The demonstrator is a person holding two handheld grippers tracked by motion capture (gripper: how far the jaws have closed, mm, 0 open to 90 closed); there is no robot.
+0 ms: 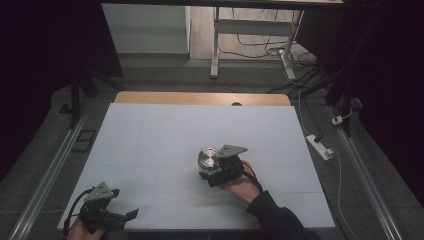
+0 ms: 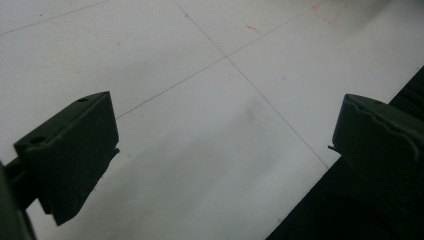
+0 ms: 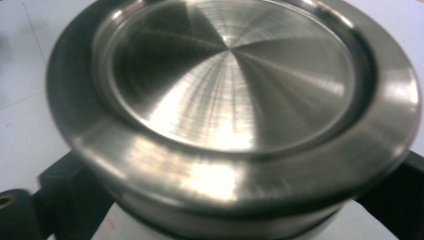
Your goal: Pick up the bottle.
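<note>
A round brushed-steel container (image 1: 208, 159) lies tilted on the white board (image 1: 165, 130), right of the middle. My right gripper (image 1: 210, 170) is shut on it from the near side, held by a hand in a dark sleeve. In the right gripper view the container's flat circular face (image 3: 230, 85) looms close, with a black jaw at each lower side of it. My left gripper (image 1: 131, 216) rests low at the board's near left corner, pointing right. Its jaws stand wide open over the bare board (image 2: 200, 100), with nothing between them.
A wooden table edge (image 1: 200, 97) shows behind the board. A white power strip (image 1: 320, 146) and cables lie on the floor at the right. A white desk frame (image 1: 250, 30) stands farther back. The board's near edge drops to dark (image 2: 350, 210).
</note>
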